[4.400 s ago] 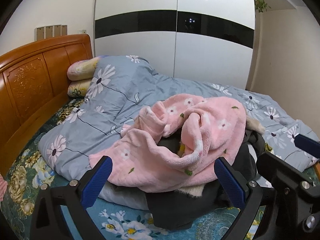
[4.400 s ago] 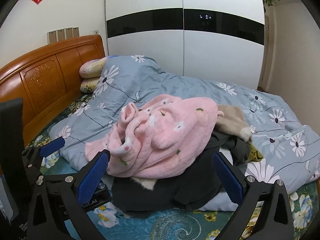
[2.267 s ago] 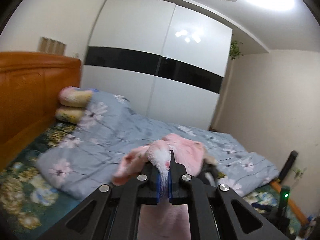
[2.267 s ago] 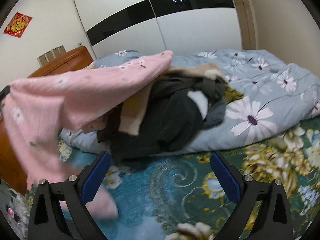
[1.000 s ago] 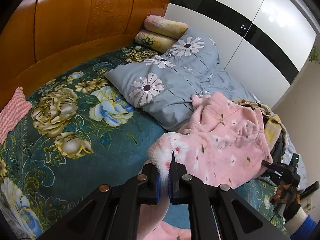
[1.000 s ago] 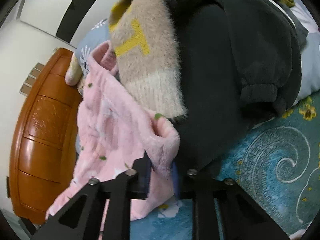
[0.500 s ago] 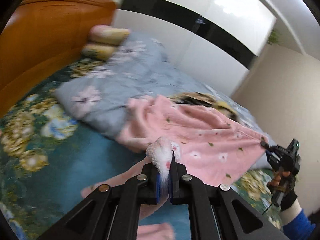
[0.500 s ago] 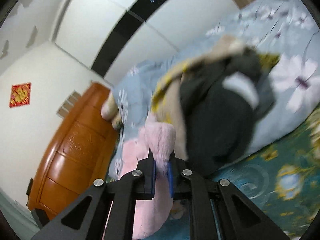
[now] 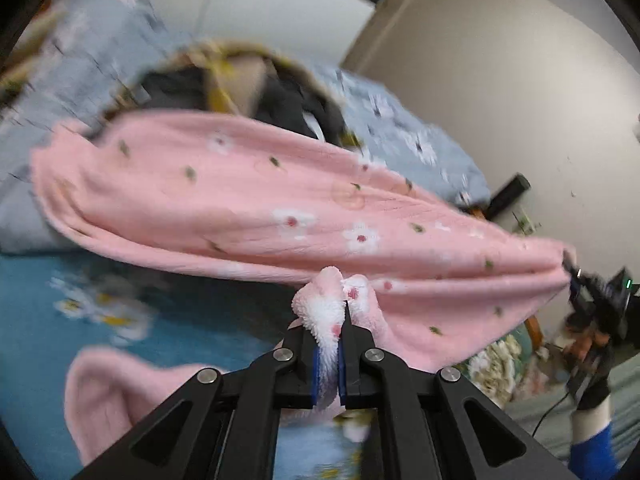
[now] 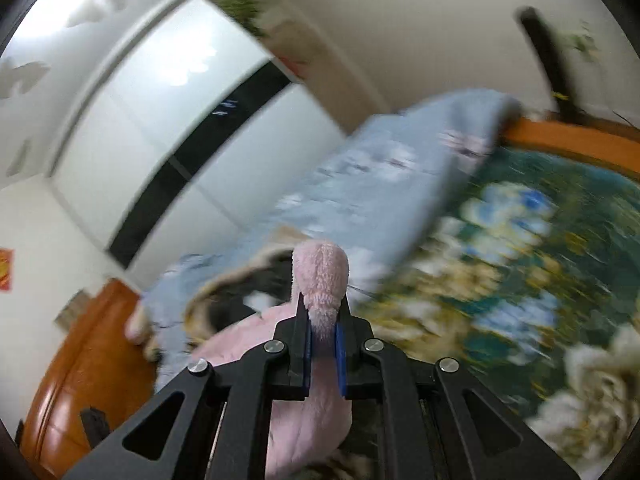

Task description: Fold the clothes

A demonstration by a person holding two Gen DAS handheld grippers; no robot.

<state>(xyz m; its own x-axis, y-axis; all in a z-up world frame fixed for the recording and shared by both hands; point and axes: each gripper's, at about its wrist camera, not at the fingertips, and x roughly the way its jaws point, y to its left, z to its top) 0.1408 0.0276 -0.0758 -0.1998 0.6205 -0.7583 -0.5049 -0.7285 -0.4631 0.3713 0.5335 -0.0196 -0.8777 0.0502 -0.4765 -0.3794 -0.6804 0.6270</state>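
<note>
A pink fleece garment with small flowers [image 9: 256, 196] hangs stretched in the air above the bed. My left gripper [image 9: 328, 344] is shut on one fluffy edge of it. My right gripper [image 10: 322, 320] is shut on another pink edge [image 10: 320, 272]; in the left wrist view it shows far right [image 9: 576, 276], pulling the cloth taut. A sleeve [image 9: 116, 388] dangles at lower left. Both views are motion-blurred.
A pile of dark and beige clothes [image 9: 240, 88] lies behind the pink garment on the grey flowered duvet [image 9: 416, 148]. The teal floral bedsheet [image 10: 540, 248] covers the bed. The wooden headboard [image 10: 84, 372] and white wardrobe [image 10: 180, 128] stand behind.
Both grippers have swung apart and lifted, so the pink garment is now spread wide and taut between them. The views have turned away from the headboard toward the wall.
</note>
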